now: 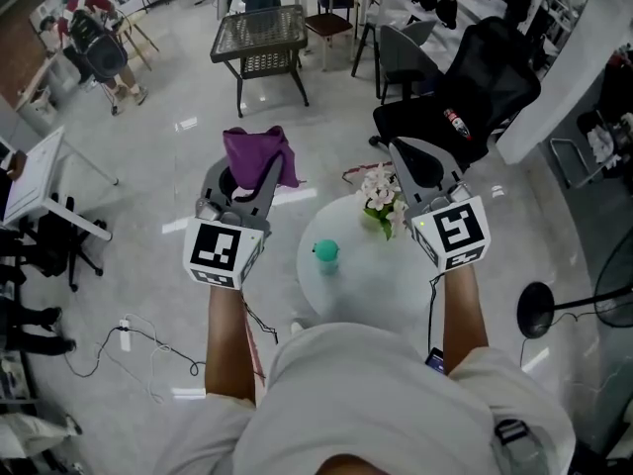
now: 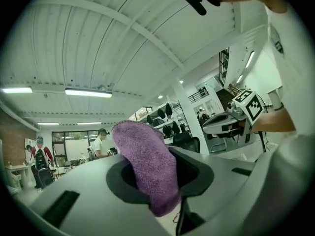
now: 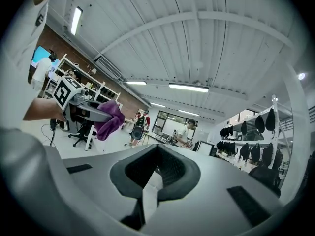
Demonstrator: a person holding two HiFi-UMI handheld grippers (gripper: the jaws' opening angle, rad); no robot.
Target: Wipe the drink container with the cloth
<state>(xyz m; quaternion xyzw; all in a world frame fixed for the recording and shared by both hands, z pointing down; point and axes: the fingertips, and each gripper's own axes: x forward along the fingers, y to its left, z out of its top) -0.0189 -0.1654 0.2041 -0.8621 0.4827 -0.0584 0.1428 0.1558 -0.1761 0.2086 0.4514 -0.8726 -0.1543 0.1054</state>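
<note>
Head view alone takes in the small drink container with a teal lid. It is seen standing upright on the round white table, below and between the two claws and touched by neither. A bunch of pale flowers is seen on the same table, just left of the right claw.

Left gripper view is filled instead by ceiling, shelving and the left claw. The jaws are clenched on a fuzzy purple cloth, which is pinched between the pads and stands up past the tips. From above, that cloth is seen draped beyond the left claw.

Right gripper view shows the right claw pressed shut with nothing between its pads. Off to its left, the other claw is seen with the purple cloth hanging from it.
</note>
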